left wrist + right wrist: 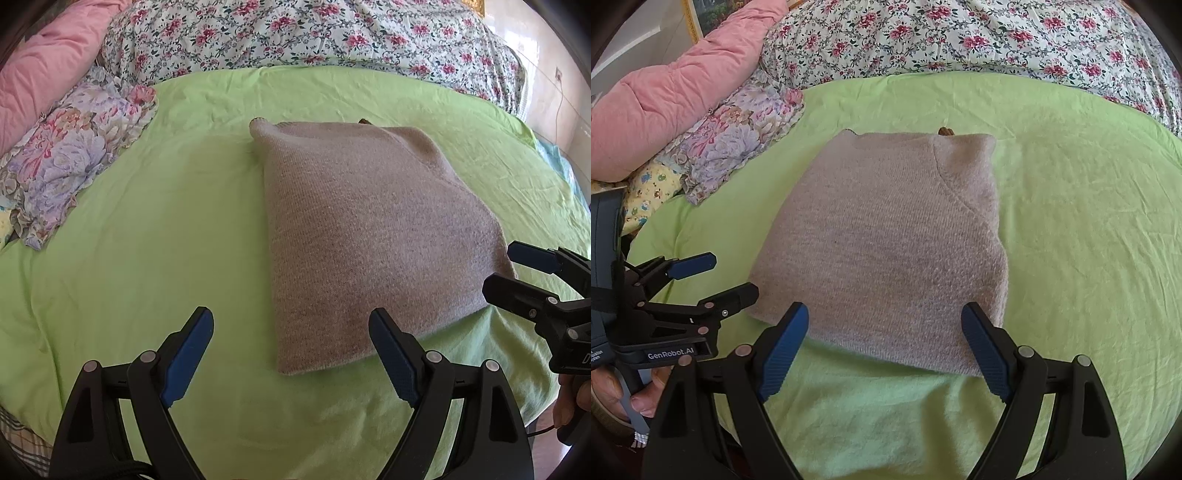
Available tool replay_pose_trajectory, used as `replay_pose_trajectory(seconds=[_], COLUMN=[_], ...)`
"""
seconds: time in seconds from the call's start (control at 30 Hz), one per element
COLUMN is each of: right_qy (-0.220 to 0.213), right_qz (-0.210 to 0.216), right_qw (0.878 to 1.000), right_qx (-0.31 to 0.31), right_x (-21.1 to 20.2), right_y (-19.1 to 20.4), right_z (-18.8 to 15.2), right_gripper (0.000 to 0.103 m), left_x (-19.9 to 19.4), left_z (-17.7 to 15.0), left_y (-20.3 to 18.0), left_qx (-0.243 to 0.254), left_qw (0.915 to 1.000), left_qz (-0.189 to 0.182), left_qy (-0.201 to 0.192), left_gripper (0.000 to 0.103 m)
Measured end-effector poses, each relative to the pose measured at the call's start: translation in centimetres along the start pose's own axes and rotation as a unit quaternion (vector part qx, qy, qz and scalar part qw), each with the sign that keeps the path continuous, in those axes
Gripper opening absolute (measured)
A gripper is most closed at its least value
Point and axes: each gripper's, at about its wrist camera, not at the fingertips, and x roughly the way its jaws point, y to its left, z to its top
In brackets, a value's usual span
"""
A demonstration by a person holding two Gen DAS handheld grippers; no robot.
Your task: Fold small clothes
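Folded sweater, lengthwise away, collar far.

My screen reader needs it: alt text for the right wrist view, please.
A folded beige sweater lies on a green sheet, just beyond the open right hand-held gripper. The left hand-held gripper, also open, sits at the left; pillows and a floral quilt lie behind.

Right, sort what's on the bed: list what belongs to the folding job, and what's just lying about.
Job:
- beige knit sweater, folded
- left gripper, open
- right gripper, open
- green sheet as work surface

Lying about:
- pink quilt
- rose-print duvet
- pastel floral cloth
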Motion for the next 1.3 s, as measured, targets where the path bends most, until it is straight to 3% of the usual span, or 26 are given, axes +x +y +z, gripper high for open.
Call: replay_pose_trajectory(seconds=[1.3], right_qy=[-0.004], right_qz=[0.003], right_qw=[1.000], right_qx=[0.005], right_x=[0.0], right_y=[0.1], right_z=[1.1], right_gripper=[0.085], left_x=[-0.4], left_z=[0.8], left_y=[-0.4], left_qx=[-0.008], left_qw=[0.9999], left_qz=[-0.006], left_qy=[-0.006], left_gripper=[0.087])
